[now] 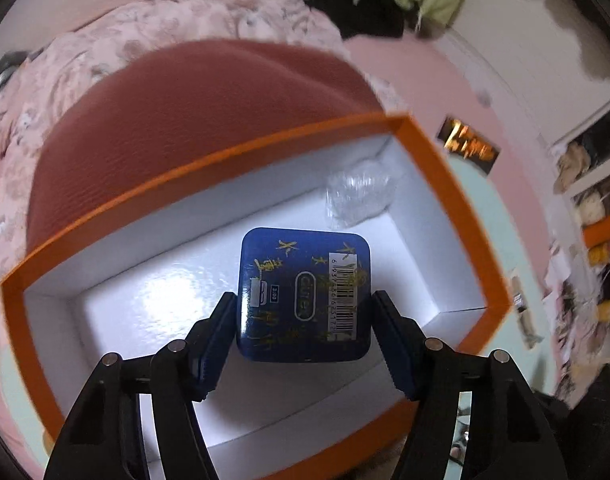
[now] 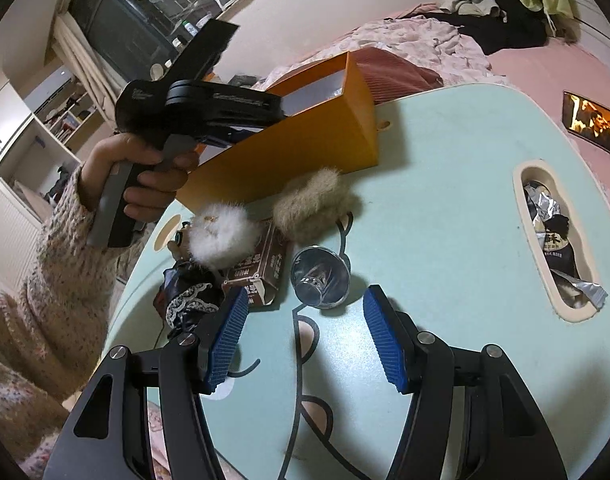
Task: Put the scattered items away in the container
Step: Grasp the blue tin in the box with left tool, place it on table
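An orange box (image 1: 445, 184) with a white inside fills the left wrist view. My left gripper (image 1: 303, 300) reaches into it, shut on a blue box (image 1: 305, 296) with gold marks and a barcode, pads on its two sides. Crumpled clear plastic (image 1: 357, 196) lies in the far corner. In the right wrist view my right gripper (image 2: 305, 300) hangs open over the pale green table (image 2: 425, 240), nothing between its fingers. Just ahead lie a silver cup (image 2: 319, 280), a brown carton (image 2: 261, 272), a white fluffy ball (image 2: 219, 236), a beige fluffy ball (image 2: 313, 206) and a dark cloth item (image 2: 189, 300).
The orange box (image 2: 289, 148) stands at the table's far edge, with a hand (image 2: 153, 188) holding the left gripper over it. A slot (image 2: 553, 240) in the table at the right holds wrappers. A red-brown cushion (image 1: 205, 100) and pink bedding lie behind.
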Demonstrator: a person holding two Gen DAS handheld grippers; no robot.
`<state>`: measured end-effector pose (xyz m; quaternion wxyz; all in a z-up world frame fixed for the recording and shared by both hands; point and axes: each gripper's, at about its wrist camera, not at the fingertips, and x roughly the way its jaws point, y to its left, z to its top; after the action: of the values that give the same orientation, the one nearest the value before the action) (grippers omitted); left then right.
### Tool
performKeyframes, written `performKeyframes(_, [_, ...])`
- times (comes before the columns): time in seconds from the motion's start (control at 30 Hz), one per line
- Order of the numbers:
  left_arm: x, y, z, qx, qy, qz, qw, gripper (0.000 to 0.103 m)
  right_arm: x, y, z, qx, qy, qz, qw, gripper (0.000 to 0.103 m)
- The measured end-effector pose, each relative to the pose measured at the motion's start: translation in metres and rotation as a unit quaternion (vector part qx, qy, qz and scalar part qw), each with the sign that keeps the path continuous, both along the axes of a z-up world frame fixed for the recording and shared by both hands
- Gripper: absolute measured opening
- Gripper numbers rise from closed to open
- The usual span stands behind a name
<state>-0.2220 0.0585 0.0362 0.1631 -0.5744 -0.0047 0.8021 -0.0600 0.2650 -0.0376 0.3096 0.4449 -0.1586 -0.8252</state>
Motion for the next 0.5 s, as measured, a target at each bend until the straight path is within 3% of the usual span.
performKeyframes(0.23, [0.051, -0.048, 0.064, 0.069, 0.078, 0.017, 0.9944, 0.066, 0.003, -0.003, 0.001, 0.014, 0.006, 0.0, 1.0, 0.061])
performKeyframes(0.37, [0.095, -0.081, 0.074, 0.093, 0.109, 0.041, 0.9889, 0.066, 0.005, -0.005, 0.002, 0.02, 0.009, -0.001, 1.0, 0.061])
performKeyframes(0.5, [0.132, -0.117, 0.065, 0.093, 0.115, 0.086, 0.9852, 0.066, 0.007, -0.007, 0.004, 0.036, 0.015, -0.007, 0.999, 0.061])
